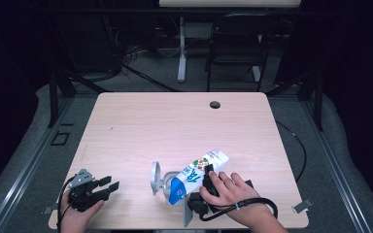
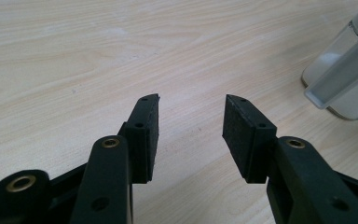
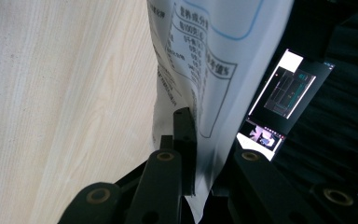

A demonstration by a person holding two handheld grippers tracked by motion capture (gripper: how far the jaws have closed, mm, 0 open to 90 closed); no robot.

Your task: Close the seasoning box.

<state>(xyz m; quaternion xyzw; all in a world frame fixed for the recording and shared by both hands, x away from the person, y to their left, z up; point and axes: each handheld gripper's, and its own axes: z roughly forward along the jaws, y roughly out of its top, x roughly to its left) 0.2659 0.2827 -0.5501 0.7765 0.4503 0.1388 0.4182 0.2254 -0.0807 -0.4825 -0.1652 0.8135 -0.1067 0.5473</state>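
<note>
Carton tipped toward the glass, right hand doing the work.

The right gripper pinches the blue-and-white printed paper carton near its upper end; the carton slants over the light wooden table, its long axis dropping left toward the clear handled glass cup just beside its low blue end. The left gripper, jaws spread and holding nothing, rests well apart to the left, pointing toward the cup.

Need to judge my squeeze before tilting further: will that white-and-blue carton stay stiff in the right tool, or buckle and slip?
The carton probably gives a little: the right gripper view shows its printed wall creased where the right tool pinches it. It looks glossy, so possibly slippery. Held tilted over the clear cup, it may pivot in the grip.
</note>
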